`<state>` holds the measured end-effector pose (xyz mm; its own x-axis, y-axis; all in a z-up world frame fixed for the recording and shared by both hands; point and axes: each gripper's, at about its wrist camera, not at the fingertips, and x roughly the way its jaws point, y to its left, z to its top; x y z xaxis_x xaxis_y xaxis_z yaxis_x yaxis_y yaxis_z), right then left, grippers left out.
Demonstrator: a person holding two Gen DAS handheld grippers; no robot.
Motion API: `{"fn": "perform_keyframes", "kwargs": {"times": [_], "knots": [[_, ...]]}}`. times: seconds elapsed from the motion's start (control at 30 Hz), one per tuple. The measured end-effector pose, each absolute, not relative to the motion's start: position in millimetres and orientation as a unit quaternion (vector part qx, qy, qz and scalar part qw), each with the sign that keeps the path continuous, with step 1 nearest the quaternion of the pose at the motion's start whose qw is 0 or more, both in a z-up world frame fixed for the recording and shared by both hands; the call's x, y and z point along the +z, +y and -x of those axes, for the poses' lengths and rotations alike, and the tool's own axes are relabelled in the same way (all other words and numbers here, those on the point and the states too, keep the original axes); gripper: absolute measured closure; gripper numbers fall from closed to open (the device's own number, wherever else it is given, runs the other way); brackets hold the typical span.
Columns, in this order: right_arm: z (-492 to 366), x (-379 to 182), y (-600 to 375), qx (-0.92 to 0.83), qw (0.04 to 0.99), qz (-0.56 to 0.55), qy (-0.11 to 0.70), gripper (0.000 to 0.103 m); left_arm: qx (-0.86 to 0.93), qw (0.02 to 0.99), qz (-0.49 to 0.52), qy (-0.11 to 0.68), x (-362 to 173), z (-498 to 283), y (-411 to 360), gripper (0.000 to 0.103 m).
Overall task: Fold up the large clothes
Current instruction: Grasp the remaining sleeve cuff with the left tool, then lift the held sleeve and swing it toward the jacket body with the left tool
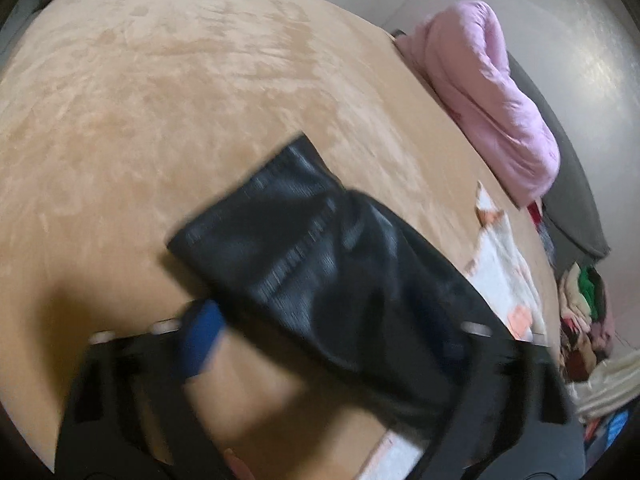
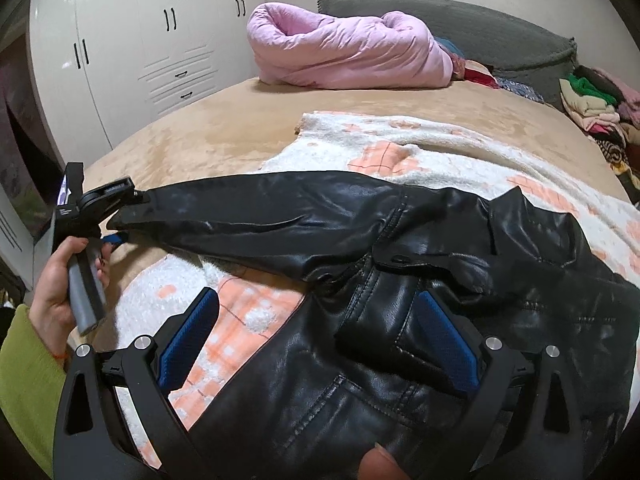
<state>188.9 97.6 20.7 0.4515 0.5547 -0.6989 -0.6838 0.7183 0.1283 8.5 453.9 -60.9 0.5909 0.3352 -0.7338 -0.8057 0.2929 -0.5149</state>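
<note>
At the left of the black leather jacket [image 2: 360,280], a hand [image 2: 60,280] in a green sleeve [image 2: 24,380] holds the left gripper [image 2: 116,220] at the sleeve cuff [image 1: 256,216]; I cannot tell if its fingers press the cuff. The jacket lies on a white and orange blanket [image 2: 420,152] over the tan bed cover [image 2: 192,140]. The right gripper [image 2: 320,344] stands wide apart over the jacket's chest, clamping nothing.

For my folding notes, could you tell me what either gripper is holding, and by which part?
The left gripper is at the cuff of the black leather jacket; a firm hold cannot be told. The right gripper holds nothing.
</note>
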Motion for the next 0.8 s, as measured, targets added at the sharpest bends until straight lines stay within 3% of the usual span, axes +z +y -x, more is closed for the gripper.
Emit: {"fn": "perform_keyframes", "kwargs": {"times": [0.03, 0.23, 0.33, 0.8], "knots": [[-188.4, 20.3, 97.5, 0.364, 0.848, 0.085, 0.375, 0.004, 0.377, 0.761, 0.462, 0.255, -62.3, -8.2, 457.6, 0.056], [-187.5, 14.2, 87.7, 0.351, 0.854, 0.07, 0.379, 0.004, 0.36, 0.784, 0.448, 0.233, -48.9, -4.4, 455.7, 0.087], [-185.8, 10.1, 77.3, 0.348, 0.854, 0.055, 0.384, 0.004, 0.339, 0.81, 0.434, 0.202, -26.9, -0.9, 445.9, 0.096], [-179.6, 17.0, 10.1, 0.3, 0.875, 0.023, 0.38, 0.004, 0.275, 0.888, 0.353, 0.105, 64.8, 8.3, 378.5, 0.1]]}}
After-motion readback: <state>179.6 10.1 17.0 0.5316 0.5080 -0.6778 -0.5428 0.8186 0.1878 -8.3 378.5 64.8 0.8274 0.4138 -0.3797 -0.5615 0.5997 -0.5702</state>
